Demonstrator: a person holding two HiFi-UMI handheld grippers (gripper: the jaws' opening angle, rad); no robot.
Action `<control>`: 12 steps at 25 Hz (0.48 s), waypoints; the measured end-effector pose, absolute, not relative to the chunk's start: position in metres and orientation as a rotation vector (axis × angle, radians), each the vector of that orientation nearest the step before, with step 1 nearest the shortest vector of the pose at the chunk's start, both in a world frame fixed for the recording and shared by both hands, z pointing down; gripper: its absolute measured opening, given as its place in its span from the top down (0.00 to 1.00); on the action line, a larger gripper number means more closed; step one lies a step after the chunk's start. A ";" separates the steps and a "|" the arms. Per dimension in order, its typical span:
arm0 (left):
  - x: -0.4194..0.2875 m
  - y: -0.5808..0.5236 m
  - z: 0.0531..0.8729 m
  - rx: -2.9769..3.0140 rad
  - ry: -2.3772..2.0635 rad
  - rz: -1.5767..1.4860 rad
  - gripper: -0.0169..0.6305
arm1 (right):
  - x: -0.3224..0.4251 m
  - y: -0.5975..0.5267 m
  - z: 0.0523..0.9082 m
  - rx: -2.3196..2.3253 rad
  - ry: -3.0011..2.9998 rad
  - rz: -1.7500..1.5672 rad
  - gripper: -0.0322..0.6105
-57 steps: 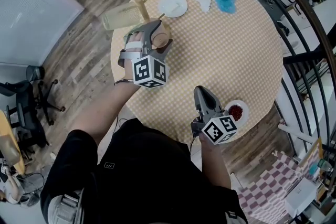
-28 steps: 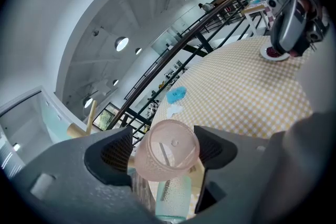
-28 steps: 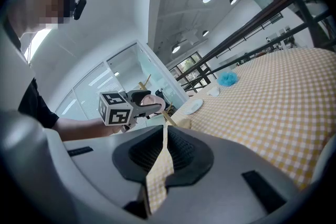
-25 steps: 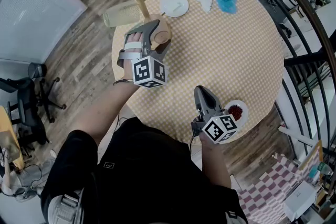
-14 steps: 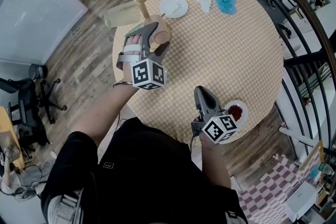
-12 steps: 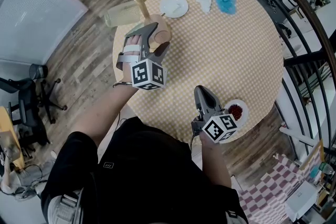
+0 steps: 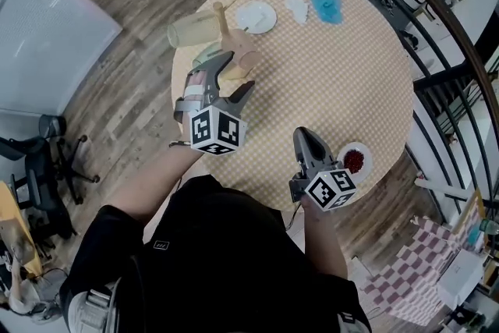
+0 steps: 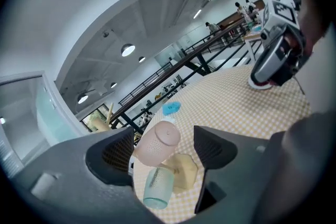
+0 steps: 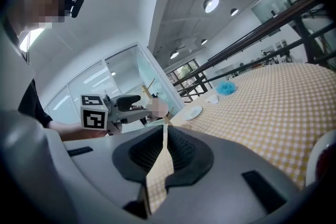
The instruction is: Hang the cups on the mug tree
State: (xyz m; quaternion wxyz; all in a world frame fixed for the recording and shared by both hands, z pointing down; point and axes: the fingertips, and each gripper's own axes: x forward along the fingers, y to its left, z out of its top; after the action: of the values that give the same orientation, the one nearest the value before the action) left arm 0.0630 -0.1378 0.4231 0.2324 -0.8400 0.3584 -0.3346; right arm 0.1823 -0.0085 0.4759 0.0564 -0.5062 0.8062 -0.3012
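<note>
Black fabric of the person's top [image 7: 210,246] fills the near edge of the head view. Just past it the right gripper [image 7: 304,135] hangs over the near rim of the worktop [image 7: 335,82], its jaws pressed together on nothing, beside a small white dish [image 7: 367,158] of something red. It sits where it sat a second ago and takes no part.

The change is on the other side. A moment back the left gripper [image 7: 238,71] had its jaws round the pink cup [image 8: 157,143], close against the mug tree [image 7: 222,15]. Now it has drawn back toward the person and its jaws stand spread, with the cup beyond them and clear of both pads. The cup sits tilted above the tree's wooden base, its bottom turned toward the left gripper view (the peg is hidden behind it, so the hook cannot be checked). With nothing gripping it and the cup up off the worktop, it looks hung. A clear greenish cup [image 7: 191,31] sits beside the post as well, seemingly on a peg too.

Farther off lie a white plate [image 7: 256,16], a white scrap [image 7: 296,8] and a blue tuft [image 7: 327,5], all apart from the tree. No loose cup shows on the worktop, so the hanging appears finished or nearly so.
</note>
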 end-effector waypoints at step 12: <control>0.038 -0.076 0.400 -2.815 0.665 -0.591 0.62 | 0.121 0.012 0.439 -1.796 2.260 -0.818 0.90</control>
State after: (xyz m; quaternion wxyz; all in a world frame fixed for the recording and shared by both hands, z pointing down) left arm 0.0377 -0.0762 0.3999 0.0946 -0.9493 0.2241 -0.1994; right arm 0.1208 0.0115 0.4391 0.0706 -0.5971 0.7514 -0.2718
